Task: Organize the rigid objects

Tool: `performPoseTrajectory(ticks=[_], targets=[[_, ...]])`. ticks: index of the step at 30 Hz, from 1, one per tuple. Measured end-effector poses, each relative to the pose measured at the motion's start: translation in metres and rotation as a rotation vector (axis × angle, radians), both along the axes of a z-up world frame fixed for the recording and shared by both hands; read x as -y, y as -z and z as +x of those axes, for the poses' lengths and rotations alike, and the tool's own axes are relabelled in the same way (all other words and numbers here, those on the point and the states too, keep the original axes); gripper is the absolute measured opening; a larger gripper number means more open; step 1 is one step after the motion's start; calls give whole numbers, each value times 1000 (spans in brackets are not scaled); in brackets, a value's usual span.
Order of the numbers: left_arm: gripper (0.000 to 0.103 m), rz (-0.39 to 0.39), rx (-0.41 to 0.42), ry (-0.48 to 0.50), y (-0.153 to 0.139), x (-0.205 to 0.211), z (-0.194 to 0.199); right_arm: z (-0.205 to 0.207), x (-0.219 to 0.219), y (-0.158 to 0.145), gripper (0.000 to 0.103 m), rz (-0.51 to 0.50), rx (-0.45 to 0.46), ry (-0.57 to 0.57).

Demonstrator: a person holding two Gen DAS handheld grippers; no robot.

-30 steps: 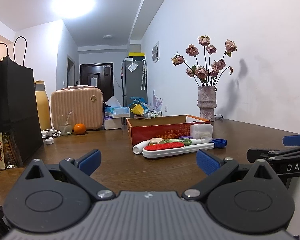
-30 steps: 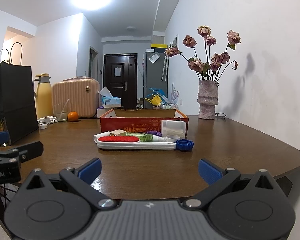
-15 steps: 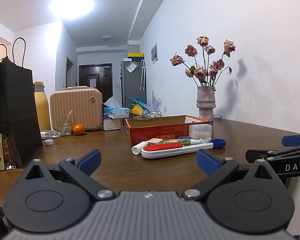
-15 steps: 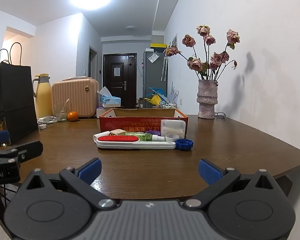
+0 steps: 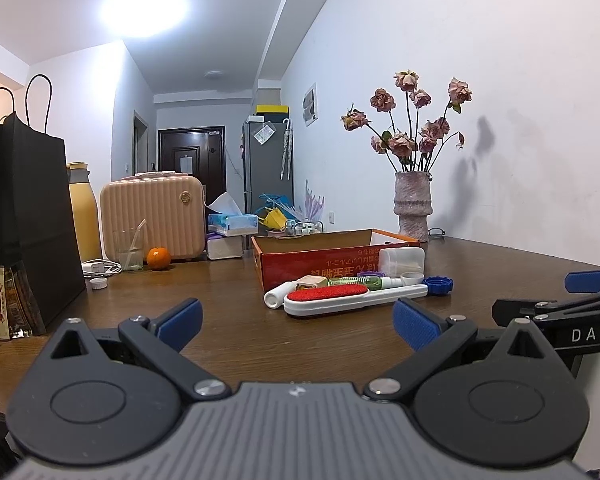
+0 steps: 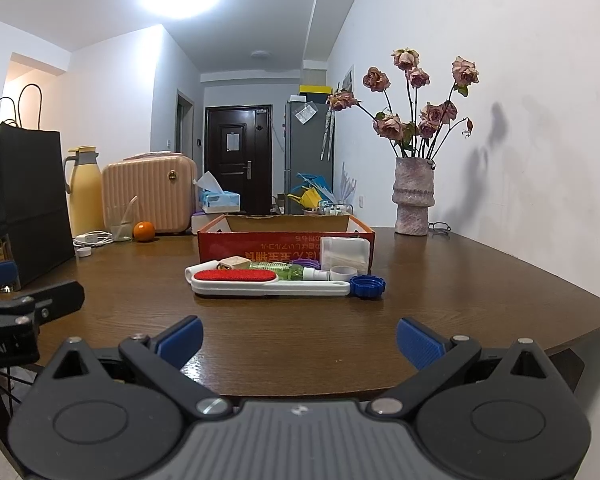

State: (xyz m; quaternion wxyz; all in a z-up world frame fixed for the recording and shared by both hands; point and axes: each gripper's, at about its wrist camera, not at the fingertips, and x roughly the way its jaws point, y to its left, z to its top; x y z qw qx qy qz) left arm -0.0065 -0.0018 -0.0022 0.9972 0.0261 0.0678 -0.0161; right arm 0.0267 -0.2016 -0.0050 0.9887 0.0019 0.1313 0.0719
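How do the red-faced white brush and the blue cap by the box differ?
The lint brush is long, white with a red pad, lying lengthwise; the blue cap is small, round and ridged. The brush spans the pile's front; the cap sits at its right end. Both rest on the table, outside the box.

Ahead of the open left hand-held gripper [image 5: 296, 316], a white lint brush [image 5: 354, 300] with a red pad lies flat on the table [image 5: 220, 300], handle pointing right. Touching its handle end sits a blue screw cap [image 5: 439, 286]. Just behind it lie a white tube [image 5: 278, 296], a green bottle [image 5: 358, 282] on its side and an upright translucent white container [image 5: 402, 261], against an open red cardboard box [image 5: 320, 266].
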Motion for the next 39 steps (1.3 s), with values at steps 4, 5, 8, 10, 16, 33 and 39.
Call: performPoseTrajectory(ticks=[4,5,8,10,16,33,39], targets=[[103,0,0,0,0,0,0,0,0,0,103,1,-1,1],[103,1,0,0,0,0,0,0,0,0,103,1,0,1],[103,4,3,1,0,1,-1,0,0,0,103,1,0,1],[103,4,3,1,0,1,-1,0,0,0,103,1,-1,1],[103,5,1,2,0,0,0,0,0,0,103,3,-2,2],[103,55,-16,-133,-6,5,56,51,37,-7,103,8,25,63],[103,57,-61,-147,-9,11,106,106,62,-13,103,30,8,50]])
